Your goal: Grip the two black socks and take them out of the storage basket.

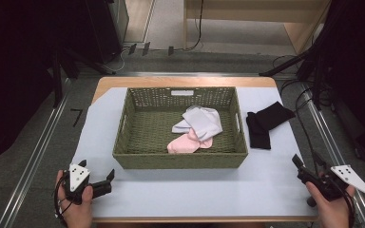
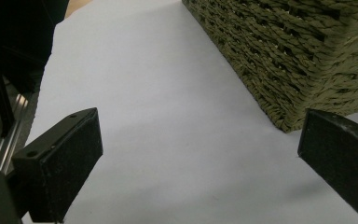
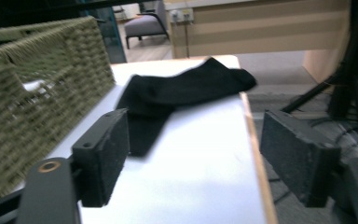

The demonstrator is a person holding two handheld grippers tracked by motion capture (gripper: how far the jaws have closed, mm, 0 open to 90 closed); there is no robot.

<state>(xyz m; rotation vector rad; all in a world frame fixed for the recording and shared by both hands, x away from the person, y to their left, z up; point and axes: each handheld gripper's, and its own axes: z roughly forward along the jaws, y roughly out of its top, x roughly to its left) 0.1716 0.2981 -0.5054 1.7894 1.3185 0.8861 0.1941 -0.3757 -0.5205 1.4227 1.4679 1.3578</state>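
A green woven basket (image 1: 180,160) stands mid-table, also seen in the left gripper view (image 2: 279,51) and the right gripper view (image 3: 32,93). Inside it lie a pale white sock (image 1: 202,121) and a pink sock (image 1: 187,142). Two black socks (image 1: 266,123) lie on the table right of the basket, ahead of my right gripper (image 3: 182,91). My left gripper (image 1: 107,183) rests near the front left corner, open and empty (image 2: 200,154), pointing at the basket's front corner. My right gripper (image 1: 306,164) sits at the front right edge, open and empty (image 3: 198,154).
A pale sheet (image 1: 195,190) covers the wooden table. Metal rails (image 1: 38,152) run along both sides on the floor. Black stands and cables (image 1: 309,66) crowd the far right. A wooden desk (image 1: 256,19) stands beyond the table.
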